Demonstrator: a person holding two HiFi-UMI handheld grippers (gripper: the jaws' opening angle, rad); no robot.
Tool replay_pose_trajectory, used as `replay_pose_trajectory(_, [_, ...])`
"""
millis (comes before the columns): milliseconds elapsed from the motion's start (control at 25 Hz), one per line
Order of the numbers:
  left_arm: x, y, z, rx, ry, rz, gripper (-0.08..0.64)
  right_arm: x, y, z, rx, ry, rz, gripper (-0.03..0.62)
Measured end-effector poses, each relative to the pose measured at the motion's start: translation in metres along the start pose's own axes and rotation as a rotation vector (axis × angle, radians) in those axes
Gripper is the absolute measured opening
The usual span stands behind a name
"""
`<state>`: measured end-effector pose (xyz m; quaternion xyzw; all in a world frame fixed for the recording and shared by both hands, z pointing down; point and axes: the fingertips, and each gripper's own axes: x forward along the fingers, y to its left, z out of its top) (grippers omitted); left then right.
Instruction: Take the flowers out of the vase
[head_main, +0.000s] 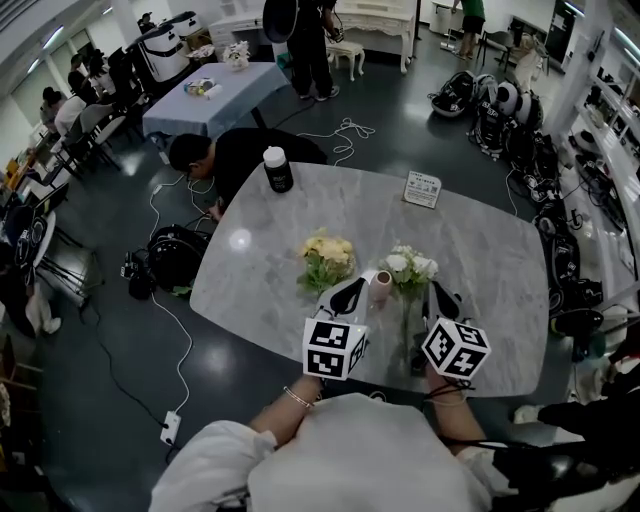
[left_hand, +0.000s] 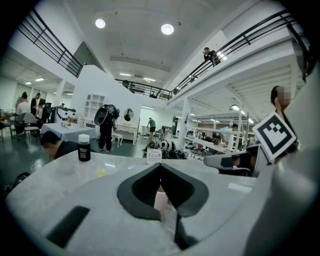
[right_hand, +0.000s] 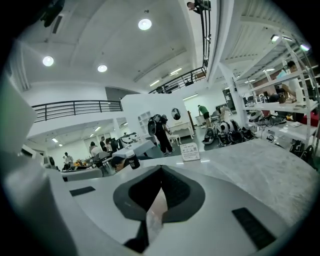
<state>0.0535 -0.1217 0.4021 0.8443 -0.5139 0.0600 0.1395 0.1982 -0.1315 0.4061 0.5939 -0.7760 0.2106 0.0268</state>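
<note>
L gripper (head_main: 365, 282) & R gripper (head_main: 434, 292) both w/ jaws pressed together, nothing seen pinched, pink vase (head_main: 380, 288) near table's (head_main: 500, 250) front edge, just by L tips, white flowers (head_main: 411, 265) upright btwn grippers, yellow flowers (head_main: 327, 257) lying left of vase, mid-table.

Table (head_main: 500, 250) is logged as pale grey marble, faintly veined. Yellow flowers (head_main: 328, 248) and white flowers (head_main: 411, 264) are both seen with green leaves. Vase (head_main: 380, 288) is marked pale pink. Bottle (head_main: 277, 172) is noted black, cap white. Card (head_main: 422, 188) is tagged white. Left gripper (head_main: 360, 284) and right gripper (head_main: 437, 297) are recorded white, pads (left_hand: 145, 192) black. Cubes (head_main: 335, 347) are patterned with black-and-white square markers. Floor (head_main: 100, 400) is seen dark grey, glossy. Far table (head_main: 215, 90) is covered in light blue.
</note>
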Motion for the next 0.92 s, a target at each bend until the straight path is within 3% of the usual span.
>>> replay_pose_trajectory(920, [-0.013, -0.002, -0.017, -0.013, 0.031, 0.001, 0.009, -0.017, 0.007, -0.015, -0.024, 0.031, -0.017, 0.006])
